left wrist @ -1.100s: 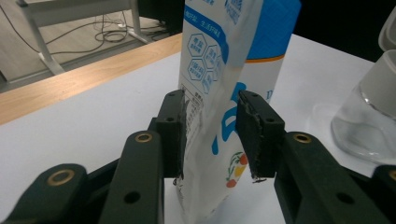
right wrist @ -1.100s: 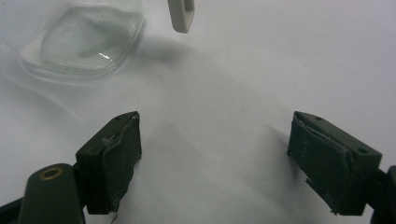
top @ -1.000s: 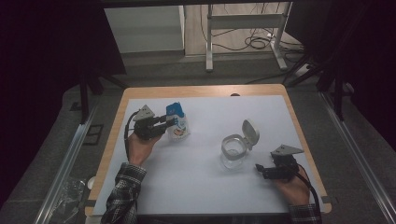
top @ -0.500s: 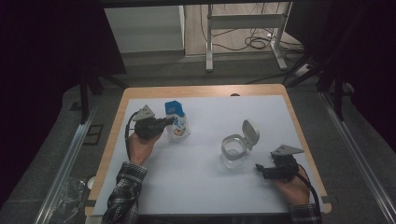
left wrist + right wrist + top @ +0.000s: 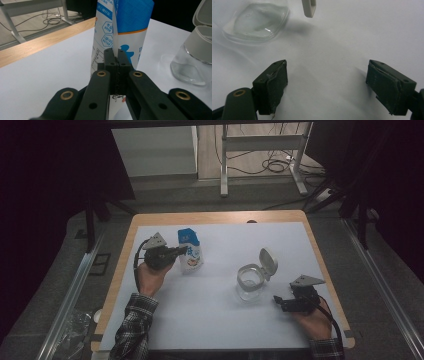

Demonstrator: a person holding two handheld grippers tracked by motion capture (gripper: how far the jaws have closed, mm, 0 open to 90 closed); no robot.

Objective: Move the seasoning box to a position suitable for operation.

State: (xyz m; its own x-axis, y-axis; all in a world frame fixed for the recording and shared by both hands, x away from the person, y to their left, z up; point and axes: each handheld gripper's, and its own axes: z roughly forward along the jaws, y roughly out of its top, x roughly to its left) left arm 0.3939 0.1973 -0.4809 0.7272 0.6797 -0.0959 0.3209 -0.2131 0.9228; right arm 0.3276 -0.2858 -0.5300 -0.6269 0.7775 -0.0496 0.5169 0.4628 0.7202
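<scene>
Nearest me, my right gripper sits low on the white table cover, its jaws spread wide with nothing between them. Just ahead of it stands the clear glass jar, its pale lid flipped up on the hinge; in the right gripper view the jar sits beyond the open jaws, well apart from them.

On the other side, my left gripper has just finished closing, and its jaws are pinched tight on the side seam of the blue-and-white pouch. The pouch stands upright toward the far left of the cover, well apart from the jar. Beyond it runs the wooden table edge.
</scene>
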